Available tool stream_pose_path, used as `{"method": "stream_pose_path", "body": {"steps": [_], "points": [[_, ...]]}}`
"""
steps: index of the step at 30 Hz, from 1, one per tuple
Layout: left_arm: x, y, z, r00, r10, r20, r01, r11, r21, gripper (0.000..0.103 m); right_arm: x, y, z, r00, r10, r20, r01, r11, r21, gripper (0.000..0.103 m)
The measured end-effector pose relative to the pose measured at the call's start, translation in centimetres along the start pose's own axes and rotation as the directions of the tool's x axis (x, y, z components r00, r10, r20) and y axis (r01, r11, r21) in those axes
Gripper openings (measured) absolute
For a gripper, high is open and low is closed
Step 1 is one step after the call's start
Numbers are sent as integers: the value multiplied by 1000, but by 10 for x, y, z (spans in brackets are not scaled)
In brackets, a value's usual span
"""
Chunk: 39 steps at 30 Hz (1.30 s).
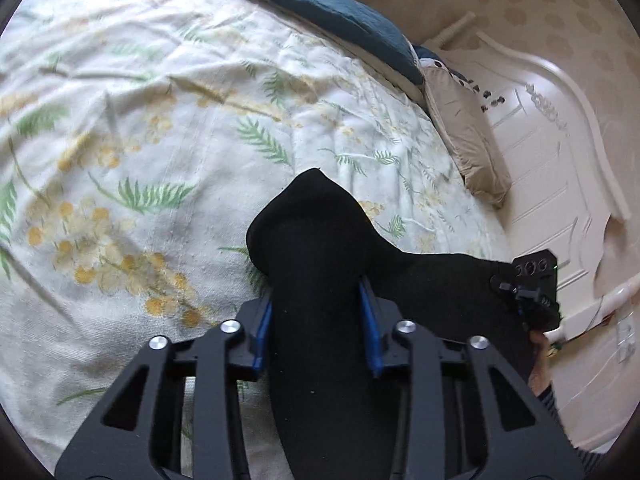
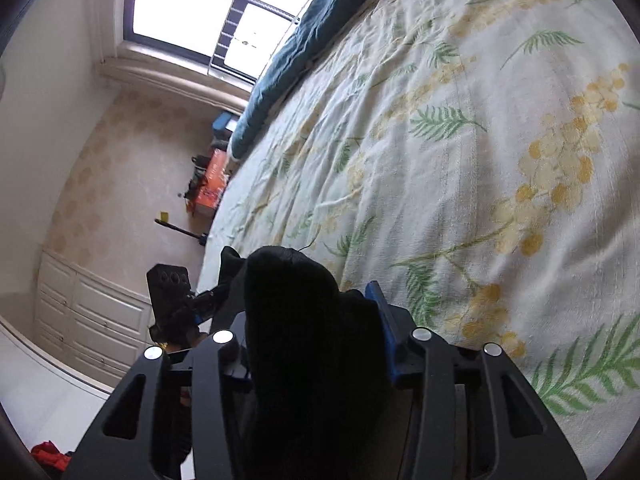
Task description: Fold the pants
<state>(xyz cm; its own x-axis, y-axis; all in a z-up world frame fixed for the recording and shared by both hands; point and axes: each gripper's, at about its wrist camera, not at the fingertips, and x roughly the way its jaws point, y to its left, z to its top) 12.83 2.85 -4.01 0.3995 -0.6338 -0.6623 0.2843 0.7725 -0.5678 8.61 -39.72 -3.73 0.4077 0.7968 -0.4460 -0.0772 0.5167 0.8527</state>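
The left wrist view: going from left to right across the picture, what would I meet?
Flowered white bedspread with green ferns → bunched black fabric of the pants, gripped in the left claw → beige pillow → the other black claw → carved white headboard.

in the left wrist view the pants [image 1: 320, 264] sit at the middle, bunched between the fingers of the left gripper [image 1: 318, 328] at 6 o'clock, over the bedspread [image 1: 140, 140]. the fabric runs off toward 3 o'clock, where the right gripper [image 1: 536, 292] is. a quilt [image 1: 332, 4] lies along the bed's far edge at 12 o'clock, a pillow [image 1: 468, 140] at 2 o'clock against the headboard [image 1: 560, 140]. in the right wrist view the window [image 2: 212, 4] is at 11 o'clock, a cabinet [image 2: 92, 312] at 8 o'clock, boxes [image 2: 212, 184] beside the bed at 10 o'clock.
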Motion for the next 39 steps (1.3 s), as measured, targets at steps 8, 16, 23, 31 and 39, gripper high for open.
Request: {"method": "stream_pose_path", "body": {"steps": [8,16,23,31,39], "points": [[-12,-14,4,998,44,37,-45,998,41,29,-6,19,3,999,24,35,-23,999,-45,39],[-9,-14,20,998,50,39,-52,998,47,29,-2,24,19,998,30,48,-28,998,-54,36],[-2,-5,45,997,68,48,-70,997,34,29,16,23,45,998,25,60,-22,999,-39,34],[9,9,96,992,101,72,-102,995,9,28,42,31,97,997,22,74,-19,999,-38,34],[33,34,146,985,163,54,-163,987,-17,28,83,26,155,998,9,61,-8,1000,-11,33]]}}
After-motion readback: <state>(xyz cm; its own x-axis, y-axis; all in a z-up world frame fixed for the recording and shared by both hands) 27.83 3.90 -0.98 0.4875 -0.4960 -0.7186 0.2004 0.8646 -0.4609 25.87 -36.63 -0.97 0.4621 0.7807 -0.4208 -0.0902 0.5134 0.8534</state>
